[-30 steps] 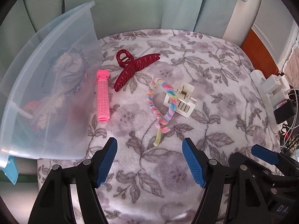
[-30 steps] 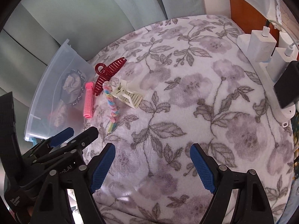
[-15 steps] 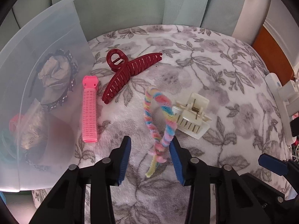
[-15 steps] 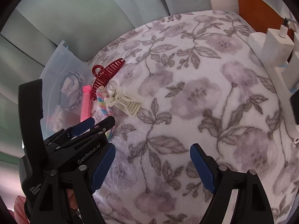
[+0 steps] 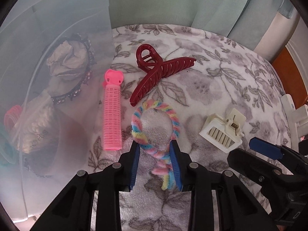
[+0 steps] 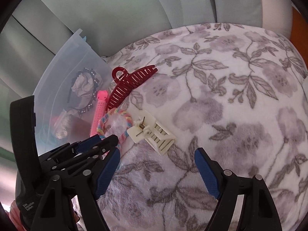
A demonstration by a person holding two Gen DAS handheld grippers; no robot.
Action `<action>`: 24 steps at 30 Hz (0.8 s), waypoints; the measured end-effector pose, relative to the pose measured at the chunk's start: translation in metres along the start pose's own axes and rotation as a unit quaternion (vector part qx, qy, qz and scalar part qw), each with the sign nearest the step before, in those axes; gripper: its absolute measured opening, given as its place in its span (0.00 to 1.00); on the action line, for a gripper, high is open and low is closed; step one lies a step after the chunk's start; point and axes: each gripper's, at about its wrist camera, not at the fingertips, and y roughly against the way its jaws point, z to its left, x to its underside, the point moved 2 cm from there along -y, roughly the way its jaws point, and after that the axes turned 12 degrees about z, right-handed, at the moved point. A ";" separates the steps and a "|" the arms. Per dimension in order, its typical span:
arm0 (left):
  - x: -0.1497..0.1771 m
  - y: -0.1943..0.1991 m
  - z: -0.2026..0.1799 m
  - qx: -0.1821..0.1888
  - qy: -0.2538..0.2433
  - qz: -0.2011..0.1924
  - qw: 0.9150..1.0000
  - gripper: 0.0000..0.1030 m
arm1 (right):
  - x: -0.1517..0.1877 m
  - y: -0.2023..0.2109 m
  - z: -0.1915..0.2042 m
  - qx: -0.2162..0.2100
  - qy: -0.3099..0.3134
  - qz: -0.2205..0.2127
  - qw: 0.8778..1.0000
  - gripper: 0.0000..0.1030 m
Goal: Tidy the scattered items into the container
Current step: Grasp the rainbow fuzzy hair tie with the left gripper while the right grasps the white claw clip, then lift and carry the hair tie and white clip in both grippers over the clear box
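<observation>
Left tongs (image 5: 155, 152) closing round the rainbow scrunchie's (image 5: 154, 115) twisted tail.

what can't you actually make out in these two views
- Left wrist view: the things in the container blur behind its frosted wall.
- Right wrist view: the left gripper hides the twisted hair tie's tail.
- Left wrist view: the right gripper shows one finger; the edge cuts the rest.

Both my wrist cams look steeply down, close over the floral blanket (image 5: 221, 80); both catch the white claw clip (image 6: 152, 132).
</observation>
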 end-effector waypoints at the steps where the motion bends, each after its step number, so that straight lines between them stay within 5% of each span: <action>1: -0.001 -0.002 0.002 0.003 0.000 0.002 1.000 0.32 | -0.002 -0.003 -0.001 0.000 0.000 0.000 1.000 0.74; 9: -0.002 -0.006 0.011 0.021 0.014 0.010 1.000 0.32 | -0.020 -0.020 0.002 0.013 0.019 0.001 1.000 0.58; 13: 0.000 -0.004 0.010 0.023 0.017 0.002 1.000 0.26 | -0.021 -0.021 0.001 0.019 0.012 -0.006 1.000 0.40; 24: 0.012 0.014 0.002 0.022 0.013 -0.009 1.000 0.18 | 0.009 -0.001 -0.020 -0.015 -0.057 -0.030 0.998 0.34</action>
